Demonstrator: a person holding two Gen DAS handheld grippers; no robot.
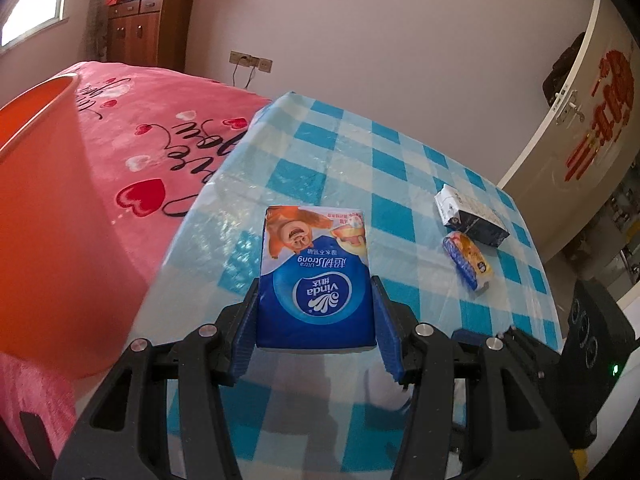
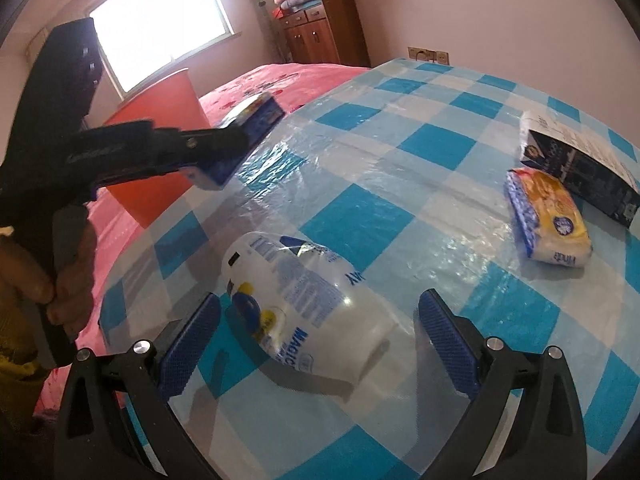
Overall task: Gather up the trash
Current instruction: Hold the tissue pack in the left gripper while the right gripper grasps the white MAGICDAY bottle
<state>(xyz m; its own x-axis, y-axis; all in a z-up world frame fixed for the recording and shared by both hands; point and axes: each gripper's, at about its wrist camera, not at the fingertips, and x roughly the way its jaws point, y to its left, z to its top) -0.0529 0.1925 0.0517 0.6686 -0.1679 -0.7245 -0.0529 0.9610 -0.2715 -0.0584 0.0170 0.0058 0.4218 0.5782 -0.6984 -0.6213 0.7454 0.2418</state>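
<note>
My left gripper (image 1: 316,300) is shut on a blue Vinda tissue pack (image 1: 316,276) and holds it above the left part of the checked table (image 1: 352,160). In the right wrist view the same gripper (image 2: 256,136) holds the pack (image 2: 256,120) near the table's left edge. An orange bin (image 1: 44,216) stands to the left, beside the pink bed; it also shows in the right wrist view (image 2: 160,136). My right gripper (image 2: 320,320) is open, its fingers on either side of a white plastic wrapper (image 2: 304,312) lying on the table.
A yellow and blue tissue pack (image 2: 548,220) and a dark carton (image 2: 580,168) lie at the table's right side; both show in the left wrist view, the pack (image 1: 468,260) and the carton (image 1: 472,216). A pink bed (image 1: 160,140) is left of the table. A wooden cabinet (image 1: 148,28) stands behind.
</note>
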